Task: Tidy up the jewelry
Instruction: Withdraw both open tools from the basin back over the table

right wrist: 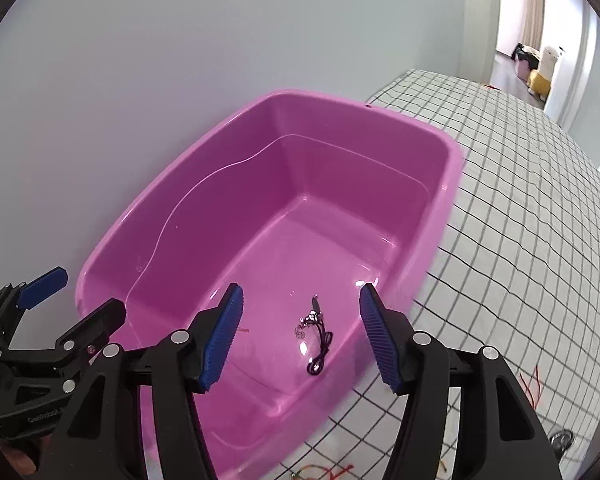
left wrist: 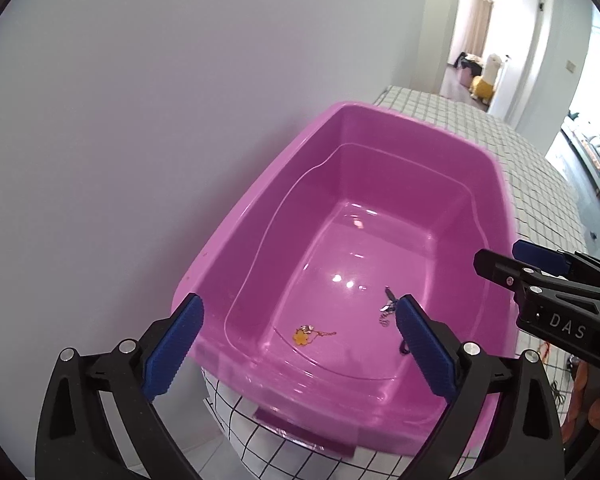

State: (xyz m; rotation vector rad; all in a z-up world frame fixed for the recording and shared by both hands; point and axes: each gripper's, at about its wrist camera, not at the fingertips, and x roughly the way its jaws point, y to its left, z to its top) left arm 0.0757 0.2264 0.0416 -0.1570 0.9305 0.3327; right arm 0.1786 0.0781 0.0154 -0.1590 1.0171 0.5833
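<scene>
I've got two pieces lying in the tub (left wrist: pixel 496 200): a gold chain (left wrist: pixel 312 334) with an orange flower charm and a black cord necklace (right wrist: pixel 318 336) beside it. Both my left gripper (left wrist: pixel 296 350) and right gripper (right wrist: pixel 300 336) hang above the tub, spread wide, holding nothing. Red cords (right wrist: pixel 534 386) on the cloth (right wrist: pixel 540 240) outside the tub look left to collect.

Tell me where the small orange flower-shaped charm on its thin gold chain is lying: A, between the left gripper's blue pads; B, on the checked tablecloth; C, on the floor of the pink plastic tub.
C: the orange flower-shaped charm rests on the floor of the pink plastic tub, apart from both grippers.
</scene>
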